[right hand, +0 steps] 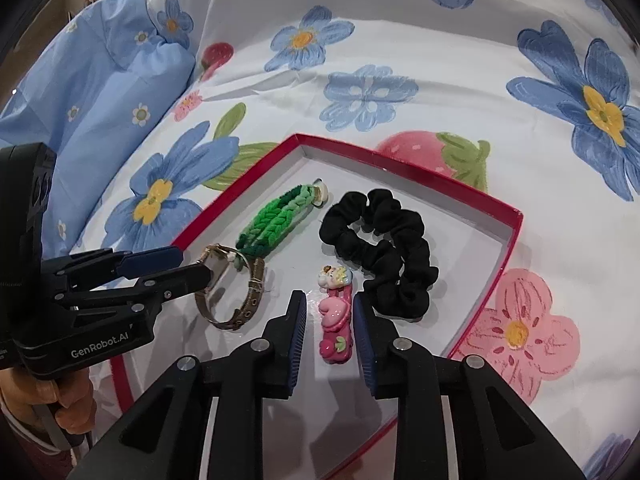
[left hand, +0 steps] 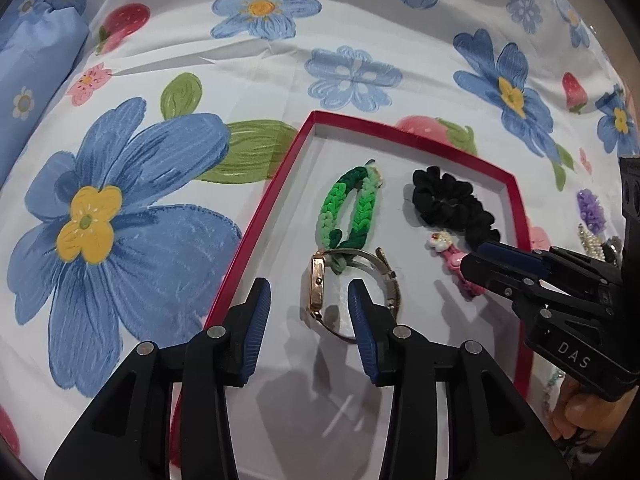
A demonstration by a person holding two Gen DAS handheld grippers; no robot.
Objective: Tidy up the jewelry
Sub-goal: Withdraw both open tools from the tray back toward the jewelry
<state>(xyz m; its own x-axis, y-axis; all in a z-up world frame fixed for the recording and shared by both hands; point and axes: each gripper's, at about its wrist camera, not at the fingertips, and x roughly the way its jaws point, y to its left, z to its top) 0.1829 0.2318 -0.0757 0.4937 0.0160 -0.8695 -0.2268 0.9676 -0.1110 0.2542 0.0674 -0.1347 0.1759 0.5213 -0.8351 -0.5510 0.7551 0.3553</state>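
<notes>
- Red tray (left hand: 256,216) now holds watch (left hand: 320,280), green braid (left hand: 340,208), black scrunchie (left hand: 452,200), pink clip (right hand: 338,320).
- My left gripper (left hand: 310,292): jaws parted, nothing held, watch just ahead.
- My right gripper (right hand: 330,312): narrow gap straddling clip, not pinching.
- Beaded pieces (left hand: 592,232) outside tray remain, I reckon.

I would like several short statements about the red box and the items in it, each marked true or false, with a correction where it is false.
1. The shallow red cardboard box lies on a flower-printed bedsheet. True.
2. The black fabric scrunchie lies outside the box. False: it lies inside, near the right wall.
3. The green braided band touches the gold-cased wristwatch. True.
4. The right gripper clamps the pink plastic hair clip. False: its jaws stand apart on either side of the clip.
5. The left gripper holds the watch lifted. False: its jaws are open and the watch rests on the box floor.
</notes>
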